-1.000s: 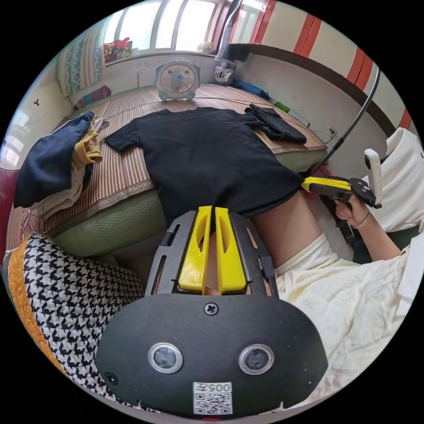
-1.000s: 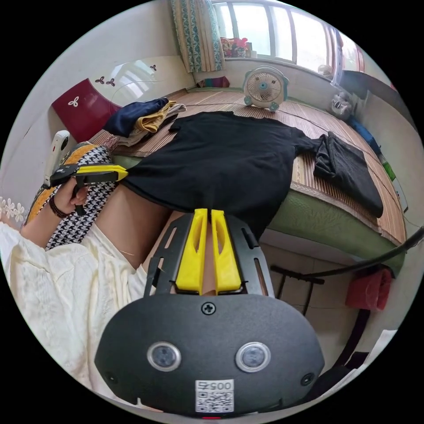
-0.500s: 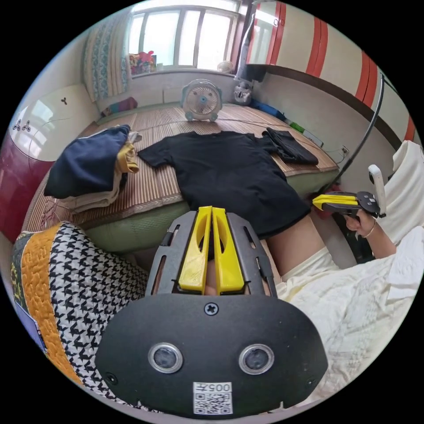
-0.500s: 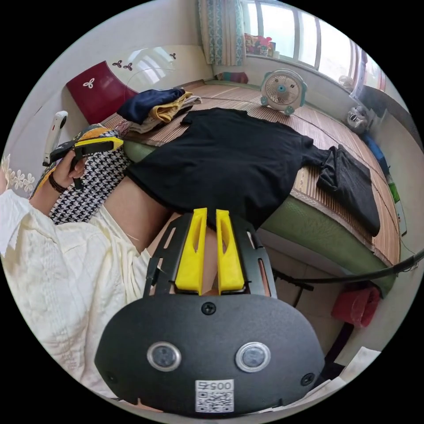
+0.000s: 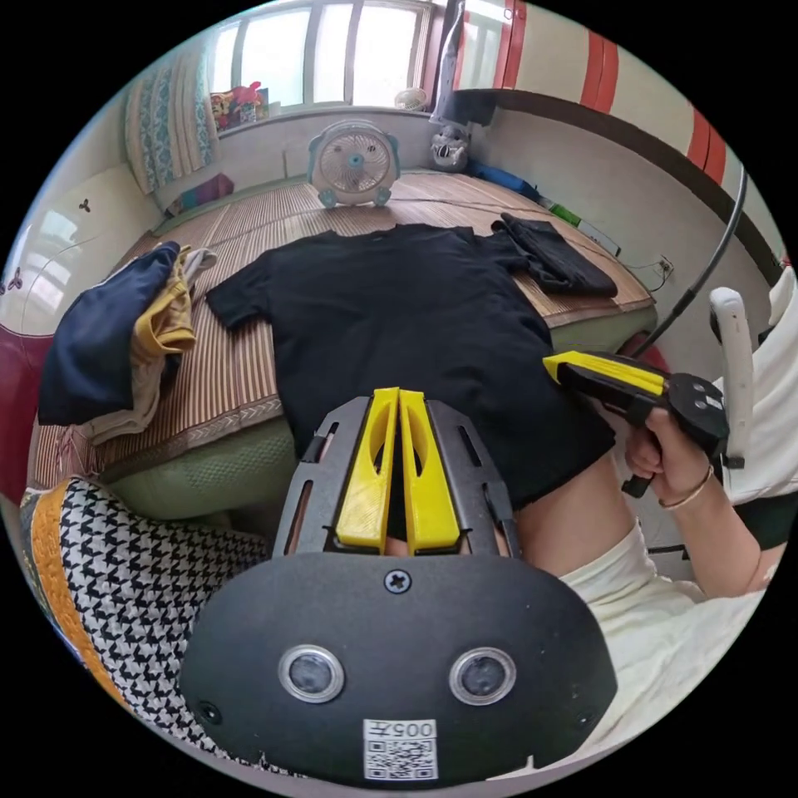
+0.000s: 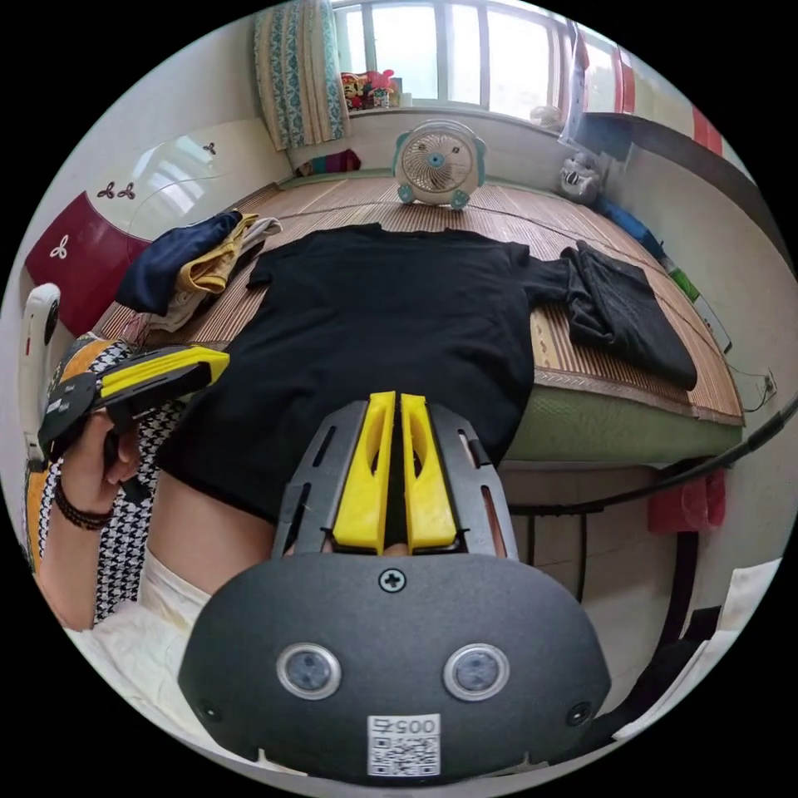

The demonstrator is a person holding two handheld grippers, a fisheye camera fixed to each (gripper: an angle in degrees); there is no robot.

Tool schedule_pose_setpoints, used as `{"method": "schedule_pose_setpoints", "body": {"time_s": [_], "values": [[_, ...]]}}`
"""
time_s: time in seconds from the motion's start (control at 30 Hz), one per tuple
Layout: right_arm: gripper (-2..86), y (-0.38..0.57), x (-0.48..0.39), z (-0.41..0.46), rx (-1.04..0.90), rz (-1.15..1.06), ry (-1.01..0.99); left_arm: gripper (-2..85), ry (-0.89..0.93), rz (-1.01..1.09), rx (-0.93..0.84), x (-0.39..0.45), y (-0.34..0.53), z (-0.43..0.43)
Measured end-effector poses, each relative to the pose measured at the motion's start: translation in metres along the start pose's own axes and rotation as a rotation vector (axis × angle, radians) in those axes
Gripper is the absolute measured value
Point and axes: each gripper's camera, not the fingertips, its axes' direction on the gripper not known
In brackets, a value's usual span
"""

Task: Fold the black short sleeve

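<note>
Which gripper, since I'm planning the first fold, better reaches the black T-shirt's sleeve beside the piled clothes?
Probably left: the left gripper is on the same side of the black T-shirt as that short sleeve; the right gripper is opposite.

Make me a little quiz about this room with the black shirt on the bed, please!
1. True or false: the black T-shirt is already folded in half.
2. Pick one: what stands on the mat just past the shirt's collar? A) a small fan B) a lamp C) a bucket
3. Fill in: the top garment on the pile of clothes is dark ____.

Key: 1. False, it lies spread out, with its hem hanging over the edge of the bed. 2. A. 3. Blue.
</note>
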Motion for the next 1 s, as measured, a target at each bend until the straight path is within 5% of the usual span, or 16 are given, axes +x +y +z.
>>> {"method": "schedule_pose_setpoints", "body": {"time_s": [1.0], "values": [[-0.9,0.011,-0.007,-0.003,0.083,0.0,0.025,-0.5,0.047,-0.015,0.023,0.004,-0.005,0.031]]}}
